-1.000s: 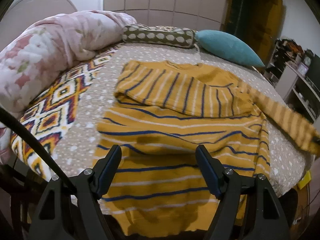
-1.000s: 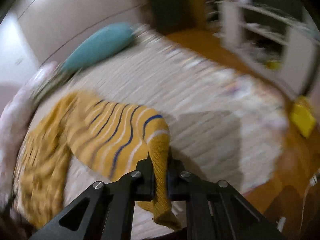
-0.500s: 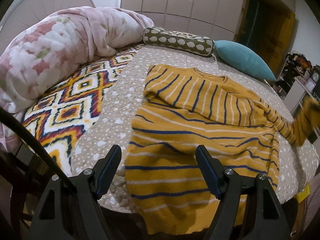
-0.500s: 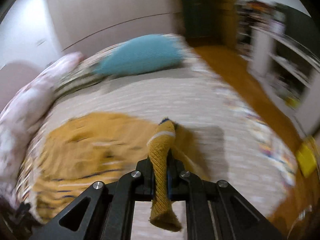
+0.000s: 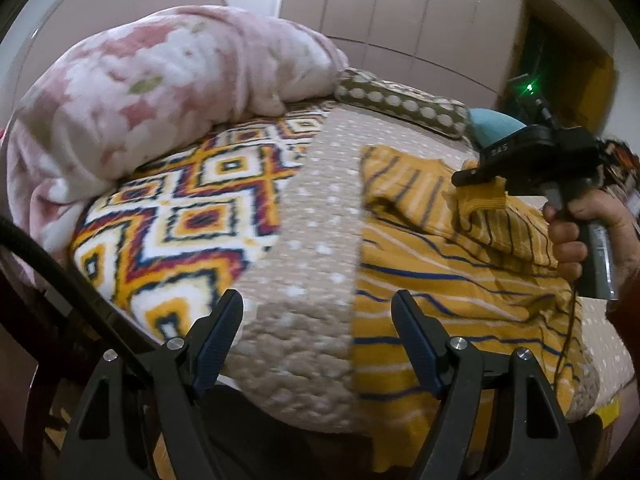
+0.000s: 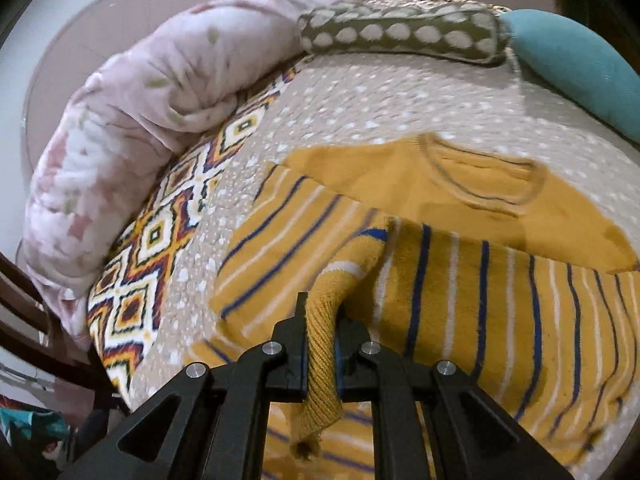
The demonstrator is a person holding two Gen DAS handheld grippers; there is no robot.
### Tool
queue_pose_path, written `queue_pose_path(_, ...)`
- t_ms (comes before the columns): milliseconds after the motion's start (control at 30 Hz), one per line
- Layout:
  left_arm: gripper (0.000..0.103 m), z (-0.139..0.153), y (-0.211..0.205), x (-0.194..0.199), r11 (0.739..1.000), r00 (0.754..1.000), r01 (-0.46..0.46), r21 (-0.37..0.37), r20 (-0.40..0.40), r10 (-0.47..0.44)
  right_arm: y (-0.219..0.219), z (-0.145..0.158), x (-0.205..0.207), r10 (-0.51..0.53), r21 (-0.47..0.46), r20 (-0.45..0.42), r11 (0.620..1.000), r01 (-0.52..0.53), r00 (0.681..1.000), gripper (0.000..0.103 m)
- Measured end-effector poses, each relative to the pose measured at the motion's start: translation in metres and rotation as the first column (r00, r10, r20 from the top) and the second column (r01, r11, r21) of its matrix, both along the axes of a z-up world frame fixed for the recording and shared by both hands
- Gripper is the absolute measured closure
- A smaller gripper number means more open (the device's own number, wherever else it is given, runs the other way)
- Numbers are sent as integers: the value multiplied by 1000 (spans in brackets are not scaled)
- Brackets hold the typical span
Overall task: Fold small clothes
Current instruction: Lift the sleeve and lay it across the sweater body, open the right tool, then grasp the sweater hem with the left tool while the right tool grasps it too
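Since the earlier frame, the right gripper (image 5: 460, 179) has swung in over the sweater (image 5: 440, 280) on the bed (image 5: 304, 240); left gripper (image 5: 316, 320) gapes empty near the front edge. Right view: right gripper (image 6: 320, 320) clamps the sleeve cuff (image 6: 320, 360) over the sweater's folded body.

Both wrist cameras look steeply down, close over the same sweater (image 5: 460, 280).

Left gripper (image 5: 316, 328) jaws stand wide apart; right gripper (image 6: 320, 320) jaws clamped.
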State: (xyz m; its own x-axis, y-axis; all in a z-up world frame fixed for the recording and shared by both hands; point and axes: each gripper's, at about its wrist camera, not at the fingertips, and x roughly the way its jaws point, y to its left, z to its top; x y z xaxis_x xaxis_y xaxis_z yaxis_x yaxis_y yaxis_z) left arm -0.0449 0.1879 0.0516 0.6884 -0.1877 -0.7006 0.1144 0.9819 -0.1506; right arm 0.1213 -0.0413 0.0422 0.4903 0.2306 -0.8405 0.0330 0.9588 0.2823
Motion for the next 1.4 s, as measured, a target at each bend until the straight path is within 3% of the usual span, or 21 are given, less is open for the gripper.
queue_pose_path(267, 28, -9, 16, 18, 999, 999, -34, -18, -26, 34, 34, -25, 46, 39, -17, -39, 999, -39, 998, 90)
queue_pose_path(367, 28, -9, 10, 24, 1000, 999, -23, -20, -37, 22, 36, -34, 60, 26, 6, -71, 1000, -26, 997, 76)
queue_pose_path(400, 28, -9, 7, 26, 1000, 999, -17, -21, -38, 16, 37, -35, 62, 29, 22, -73, 999, -27, 997, 66)
queue_pose_path(500, 28, -6, -4, 29, 1000, 999, -1, -10, -35, 1, 39, -26, 64, 62, 68, -44, 996, -59, 997, 54)
queue_pose_path(667, 27, -1, -21, 40, 1000, 999, 30, 4, -34, -30, 28, 13, 48, 102, 50, 42, 993, -104, 994, 53)
queue_pose_path(867, 27, -3, -27, 65, 997, 995, 42, -60, -90, -48, -55, 48, -19, 49, -10, 86, 999, -48, 995, 43)
queue_pose_path(967, 27, -12, -26, 63, 993, 991, 51, -111, -120, -64, -104, 39, -68, -11, -25, 59, 1000, 13, 998, 43)
queue_pose_path(1133, 27, -36, -26, 59, 975, 975, 62, -212, -195, -105, -173, -8, -162, -161, -25, -13, 987, 161, 987, 42)
queue_pose_path(1267, 27, -50, -28, 56, 965, 969, 64, -255, -216, -121, -199, -38, -216, -249, 78, -55, 964, 253, 967, 42)
queue_pose_path(1400, 27, -53, -33, 48, 948, 966, 85, -306, -209, -154, -191, -51, -248, -253, 196, -28, 947, 253, 967, 43)
